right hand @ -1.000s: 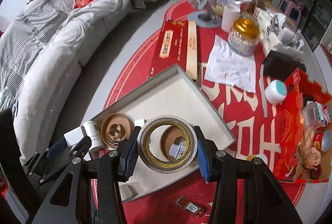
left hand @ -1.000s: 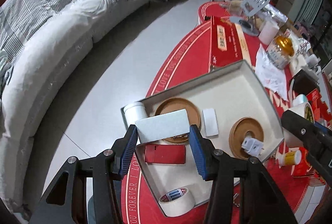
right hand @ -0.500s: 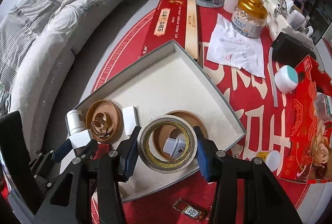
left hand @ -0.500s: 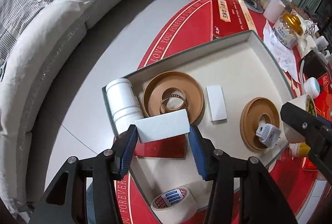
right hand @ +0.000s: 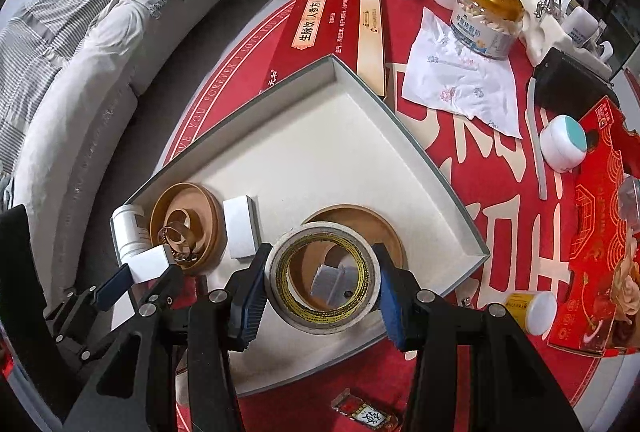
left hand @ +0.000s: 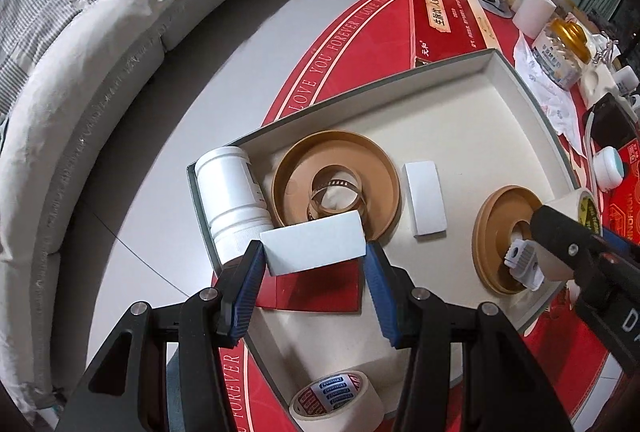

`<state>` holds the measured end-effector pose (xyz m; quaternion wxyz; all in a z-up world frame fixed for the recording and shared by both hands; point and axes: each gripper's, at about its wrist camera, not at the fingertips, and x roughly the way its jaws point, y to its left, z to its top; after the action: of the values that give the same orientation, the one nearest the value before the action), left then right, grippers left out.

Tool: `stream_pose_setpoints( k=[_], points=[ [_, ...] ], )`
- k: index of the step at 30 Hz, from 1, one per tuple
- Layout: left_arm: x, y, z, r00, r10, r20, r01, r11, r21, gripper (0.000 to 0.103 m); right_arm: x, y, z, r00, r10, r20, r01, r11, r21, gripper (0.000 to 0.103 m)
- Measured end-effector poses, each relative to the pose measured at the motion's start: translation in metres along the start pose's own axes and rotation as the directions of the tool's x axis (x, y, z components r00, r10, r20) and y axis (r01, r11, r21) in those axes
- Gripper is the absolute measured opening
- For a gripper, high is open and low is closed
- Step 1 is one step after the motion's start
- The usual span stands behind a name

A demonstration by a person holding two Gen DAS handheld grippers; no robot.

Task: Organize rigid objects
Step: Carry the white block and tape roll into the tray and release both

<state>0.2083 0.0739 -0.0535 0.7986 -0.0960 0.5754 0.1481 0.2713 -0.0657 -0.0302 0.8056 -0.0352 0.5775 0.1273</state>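
White bottle (left hand: 232, 200) seen lying at far left of grey tray (left hand: 532, 104). Left tongs (left hand: 316, 274) clenched on white block (left hand: 316, 244), held over red card (left hand: 316, 288) beside brown dish (left hand: 340, 152). Small white box (left hand: 424, 200) seen flat in middle. Right tongs (right hand: 322, 282) clenched on tape roll (right hand: 322, 278), held over second brown dish (right hand: 384, 228) with white plug (right hand: 332, 280) inside. Step judged: both things being put into tray. Next move judged: bare spot needed, then gentle lowering and letting go. Red counter (right hand: 460, 160) crowded on right.
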Motion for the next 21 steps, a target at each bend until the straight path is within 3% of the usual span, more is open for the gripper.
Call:
stream_pose_setpoints(
  k=[21],
  points=[
    [0.006, -0.004, 0.004, 1.0, -0.004, -0.008, 0.004, 1.0, 0.011, 0.054, 0.013, -0.001, 0.004, 1.0, -0.003, -0.022, 0.003, 1.0, 0.004, 0.05]
  ],
)
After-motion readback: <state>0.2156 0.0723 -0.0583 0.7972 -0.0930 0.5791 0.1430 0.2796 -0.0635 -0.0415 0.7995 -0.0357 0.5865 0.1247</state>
